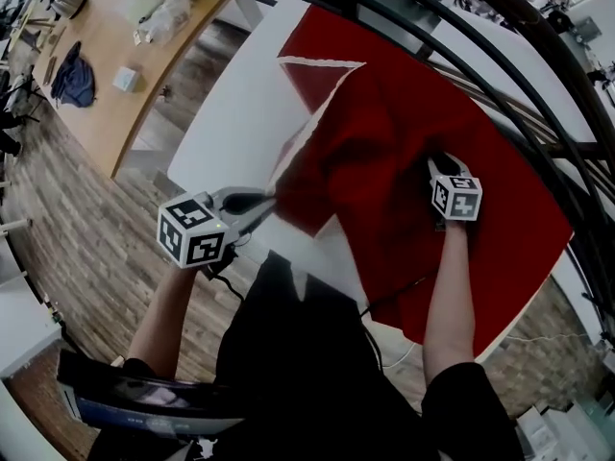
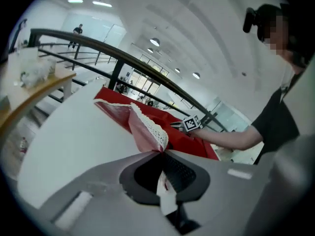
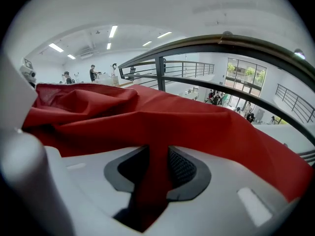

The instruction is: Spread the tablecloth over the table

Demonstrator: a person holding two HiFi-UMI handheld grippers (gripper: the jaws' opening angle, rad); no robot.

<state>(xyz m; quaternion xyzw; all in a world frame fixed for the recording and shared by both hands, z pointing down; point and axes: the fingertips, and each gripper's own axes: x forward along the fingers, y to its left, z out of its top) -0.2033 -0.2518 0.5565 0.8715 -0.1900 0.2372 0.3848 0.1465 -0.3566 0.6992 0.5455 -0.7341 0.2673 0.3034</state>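
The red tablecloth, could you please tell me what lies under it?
The white table lies under the red tablecloth; its part at the head view's left is bare. Anything else on the covered part is hidden by the cloth.

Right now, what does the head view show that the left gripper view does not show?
Only the head view: the whole layout. The red tablecloth covers the right part of the white table, one corner is folded back, the left part is bare, and a wooden table stands beyond. Only the left gripper view: up close, the left gripper shut on the cloth's white lace edge. Both: the tablecloth, the white table, and the right gripper on the cloth.
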